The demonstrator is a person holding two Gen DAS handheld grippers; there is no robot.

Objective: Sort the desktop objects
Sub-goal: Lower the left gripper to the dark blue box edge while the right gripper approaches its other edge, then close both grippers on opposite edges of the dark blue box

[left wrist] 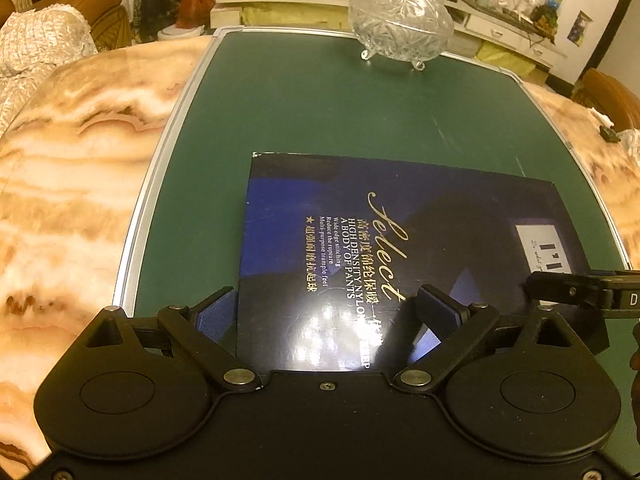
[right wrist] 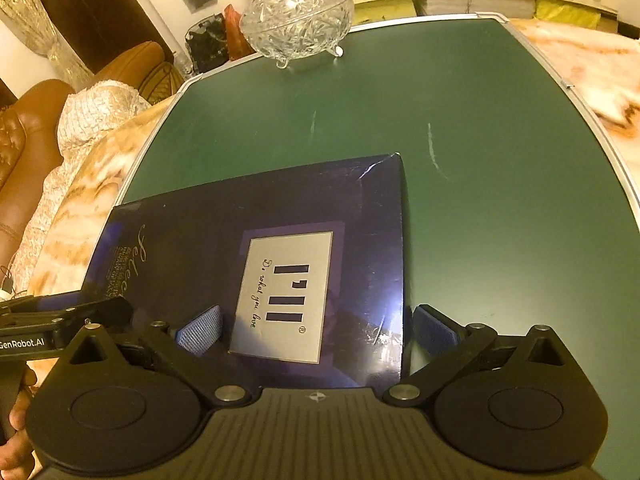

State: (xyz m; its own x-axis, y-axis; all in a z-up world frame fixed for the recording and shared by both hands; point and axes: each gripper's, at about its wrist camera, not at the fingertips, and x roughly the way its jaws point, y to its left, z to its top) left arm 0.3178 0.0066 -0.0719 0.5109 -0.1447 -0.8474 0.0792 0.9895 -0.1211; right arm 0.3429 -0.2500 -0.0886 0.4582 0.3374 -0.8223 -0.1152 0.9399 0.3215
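Note:
A flat dark blue box [left wrist: 400, 248] with gold lettering and a silver label lies on the green board [left wrist: 304, 104]; it also shows in the right wrist view [right wrist: 280, 248]. My left gripper [left wrist: 326, 312] is open, its jaws spread over the box's near left part, one finger [left wrist: 218, 314] off the left edge. My right gripper [right wrist: 316, 330] is open over the box's near right part, one finger [right wrist: 434, 330] beyond the right edge. The right gripper shows at the left wrist view's right edge [left wrist: 576, 290]. The left gripper shows at the right wrist view's left edge [right wrist: 60, 320].
A lidded cut-glass bowl [left wrist: 400, 20] on small feet stands at the board's far edge, also in the right wrist view [right wrist: 298, 12]. The board lies on an orange marble table [left wrist: 80, 160]. A brown sofa [right wrist: 24, 128] and shelves stand beyond.

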